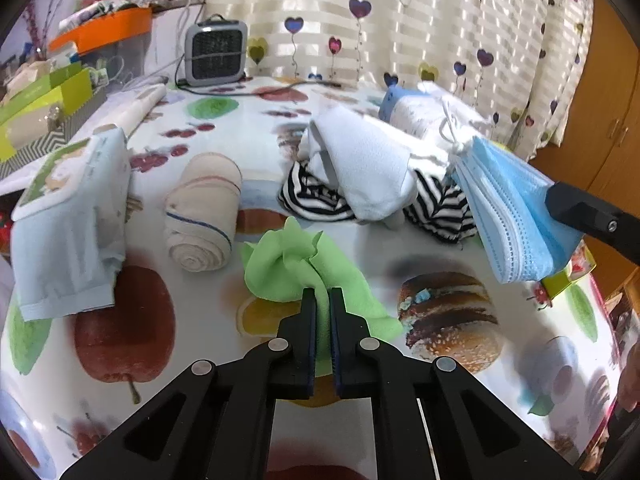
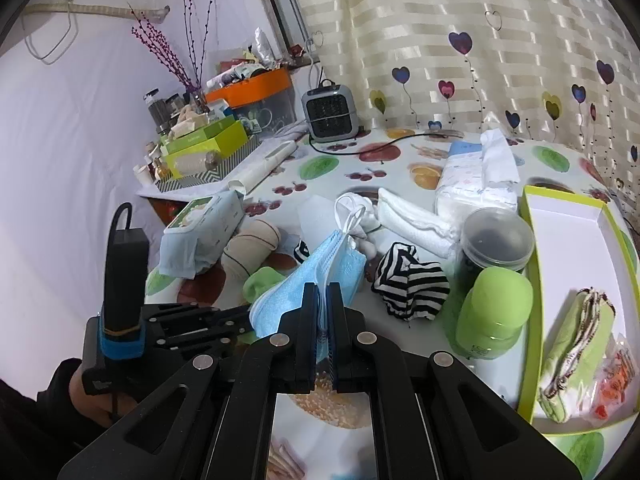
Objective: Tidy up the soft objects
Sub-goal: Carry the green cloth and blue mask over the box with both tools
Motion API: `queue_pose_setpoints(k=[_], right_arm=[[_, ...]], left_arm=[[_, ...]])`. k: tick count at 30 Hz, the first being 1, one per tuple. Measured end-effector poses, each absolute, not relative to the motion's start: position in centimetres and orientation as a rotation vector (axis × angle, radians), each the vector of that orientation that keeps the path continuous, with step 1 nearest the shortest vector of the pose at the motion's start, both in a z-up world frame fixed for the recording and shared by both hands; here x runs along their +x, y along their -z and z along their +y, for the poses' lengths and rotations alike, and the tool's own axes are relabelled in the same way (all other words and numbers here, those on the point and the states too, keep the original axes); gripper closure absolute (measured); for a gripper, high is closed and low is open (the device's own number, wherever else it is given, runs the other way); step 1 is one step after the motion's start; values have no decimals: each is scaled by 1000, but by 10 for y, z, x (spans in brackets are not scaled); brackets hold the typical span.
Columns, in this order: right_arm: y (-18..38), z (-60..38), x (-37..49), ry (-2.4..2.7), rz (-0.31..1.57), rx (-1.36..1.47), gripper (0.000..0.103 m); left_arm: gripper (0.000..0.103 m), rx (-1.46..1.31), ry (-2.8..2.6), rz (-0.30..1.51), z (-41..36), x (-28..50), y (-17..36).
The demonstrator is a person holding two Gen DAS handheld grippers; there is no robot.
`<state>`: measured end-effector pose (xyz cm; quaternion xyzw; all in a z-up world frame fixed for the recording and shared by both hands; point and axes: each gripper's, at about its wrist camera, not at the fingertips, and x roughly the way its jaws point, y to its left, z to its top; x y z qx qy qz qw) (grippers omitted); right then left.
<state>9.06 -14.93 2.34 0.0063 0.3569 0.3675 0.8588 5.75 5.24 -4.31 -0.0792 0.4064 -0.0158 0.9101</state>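
Note:
My left gripper (image 1: 322,294) is shut on a green cloth (image 1: 296,268) that rests crumpled on the fruit-print table (image 1: 400,248). My right gripper (image 2: 323,290) is shut on a stack of blue face masks (image 2: 316,276) held above the table; the masks also show in the left wrist view (image 1: 508,216). Behind lie a rolled beige bandage (image 1: 204,216), a white cloth (image 1: 360,164) over striped black-and-white socks (image 1: 312,196), and a wet-wipes pack wrapped in a light blue cloth (image 1: 68,220). A green-rimmed white box (image 2: 568,280) at the right holds a folded green cloth (image 2: 576,352).
A green bottle (image 2: 496,312) and a dark lidded jar (image 2: 496,244) stand beside the box. A tissue pack (image 2: 476,184), folded white towel (image 2: 412,216), grey fan heater (image 1: 216,52) and cluttered boxes (image 1: 44,100) sit along the back and left. A curtain hangs behind.

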Motion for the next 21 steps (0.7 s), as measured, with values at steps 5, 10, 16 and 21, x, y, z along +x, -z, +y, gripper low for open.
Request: queue_pose_setpoints(k=[5, 10, 16, 21], right_arm=[[-30, -155, 83, -767, 727, 22, 99], [-37, -158, 75, -769, 705, 26, 99], [-44, -168, 68, -761, 680, 38, 99], [-49, -178, 65, -743, 668, 48, 99]], left_arm=[[97, -180, 35, 790, 55, 48, 25], [97, -174, 41, 754, 51, 40, 9], [97, -158, 50, 729, 40, 35, -5], [97, -147, 63, 712, 30, 34, -13]])
